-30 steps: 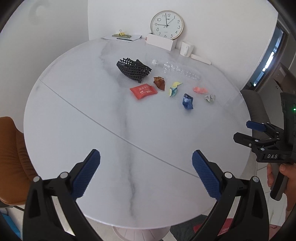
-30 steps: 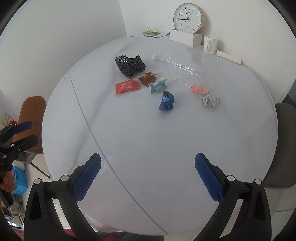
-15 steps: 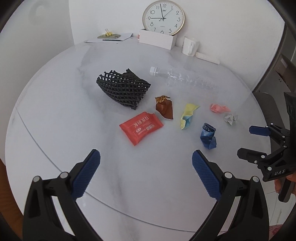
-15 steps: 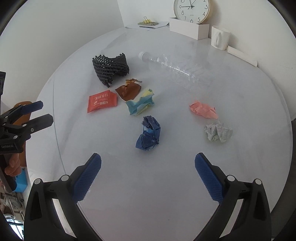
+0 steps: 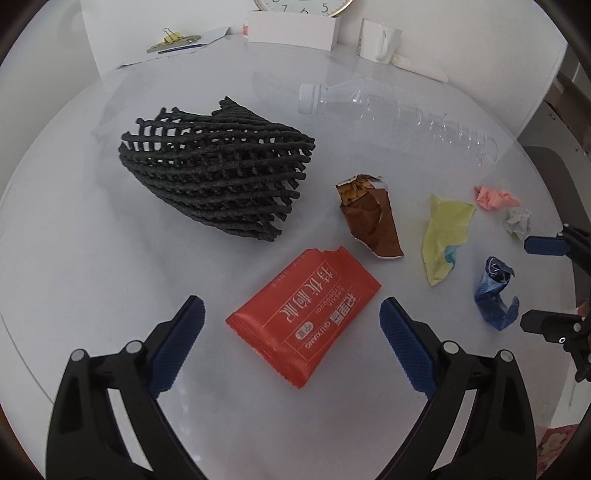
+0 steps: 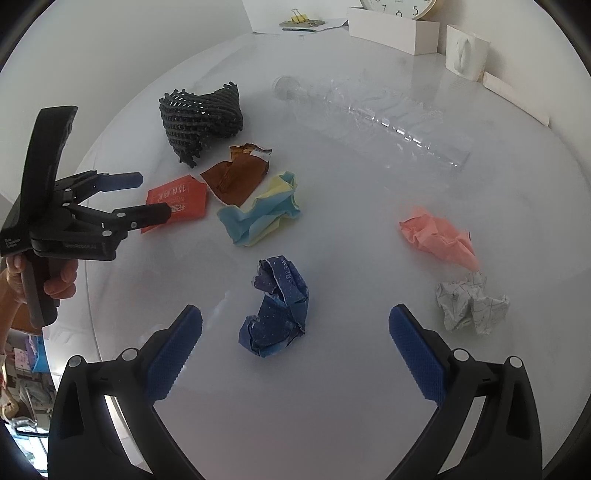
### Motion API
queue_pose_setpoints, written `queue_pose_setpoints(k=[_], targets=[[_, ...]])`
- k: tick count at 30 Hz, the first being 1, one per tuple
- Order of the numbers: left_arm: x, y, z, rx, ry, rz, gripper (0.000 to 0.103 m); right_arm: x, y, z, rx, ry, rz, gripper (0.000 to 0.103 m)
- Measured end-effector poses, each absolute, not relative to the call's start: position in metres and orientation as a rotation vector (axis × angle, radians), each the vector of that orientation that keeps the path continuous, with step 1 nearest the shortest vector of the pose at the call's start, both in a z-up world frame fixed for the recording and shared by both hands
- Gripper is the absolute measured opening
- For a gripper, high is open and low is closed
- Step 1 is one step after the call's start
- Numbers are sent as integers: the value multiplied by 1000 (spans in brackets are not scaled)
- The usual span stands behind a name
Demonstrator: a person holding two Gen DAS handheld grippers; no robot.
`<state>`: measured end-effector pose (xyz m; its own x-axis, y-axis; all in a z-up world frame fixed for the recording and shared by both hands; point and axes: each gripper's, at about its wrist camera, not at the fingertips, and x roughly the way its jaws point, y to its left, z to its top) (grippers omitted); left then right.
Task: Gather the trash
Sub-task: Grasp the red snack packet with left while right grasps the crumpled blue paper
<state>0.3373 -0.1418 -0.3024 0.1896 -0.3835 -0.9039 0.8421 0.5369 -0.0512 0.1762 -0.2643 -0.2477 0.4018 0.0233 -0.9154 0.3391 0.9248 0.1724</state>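
My left gripper (image 5: pixel 291 343) is open, with the red snack packet (image 5: pixel 304 319) lying between its fingers on the white table (image 5: pixel 74 258). My right gripper (image 6: pixel 295 347) is open around the crumpled blue paper (image 6: pixel 277 314). Beyond lie a black foam net (image 5: pixel 218 173), a brown wrapper (image 5: pixel 371 218), a yellow and blue paper (image 5: pixel 445 232), a pink wad (image 6: pixel 439 236), a white wad (image 6: pixel 471 302) and a clear plastic bottle (image 5: pixel 399 118). The left gripper also shows in the right wrist view (image 6: pixel 147 197), over the red packet (image 6: pixel 177 201).
At the table's far edge stand a white box (image 5: pixel 291 31), a white mug (image 5: pixel 380 38), a clock (image 5: pixel 303 5) and papers with a clip (image 5: pixel 173 38). A grey chair (image 5: pixel 554 184) is at the right.
Both grippers have moved forward and down toward the trash. The left now straddles the red packet and the right straddles the blue paper. Both stayed open.
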Motion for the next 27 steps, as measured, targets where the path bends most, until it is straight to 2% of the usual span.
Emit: queue_pose_setpoints(k=[3,5,6,8,10,11,13,16,23,24,25,27], targets=[[333,-150,-310,602,1038,-950,89,178,-265,-248,360,1146,-199,100],[330,-154,-314,651,1036,-963,76,178,-265,-248,362,1147,-194,100],[330,-154,-313,649,1031,-972,74,178,-265,-249,364,1146,-192,100],[331,-155,-311,640,1043,-982,64,178,-265,-249,364,1147,-189,100],[330,-156,-310,635,1048,-985,59,179,-264,-249,366,1146,-187,100],[329,-155,-309,632,1049,-987,58,179,-263,-249,363,1145,-190,96],[328,-155,-308,624,1052,-992,56,181,-262,-250,367,1147,-186,90],[322,-151,-306,601,1054,-996,54,184,-260,-253,375,1151,-188,86],[300,-133,-287,542,1045,-992,54,193,-253,-260,377,1172,-204,83],[296,-129,-283,539,1042,-987,54,194,-251,-261,371,1178,-209,79],[293,-124,-279,536,1041,-980,54,195,-251,-264,372,1193,-215,67],[287,-115,-270,518,1043,-966,54,192,-252,-267,404,1201,-217,60]])
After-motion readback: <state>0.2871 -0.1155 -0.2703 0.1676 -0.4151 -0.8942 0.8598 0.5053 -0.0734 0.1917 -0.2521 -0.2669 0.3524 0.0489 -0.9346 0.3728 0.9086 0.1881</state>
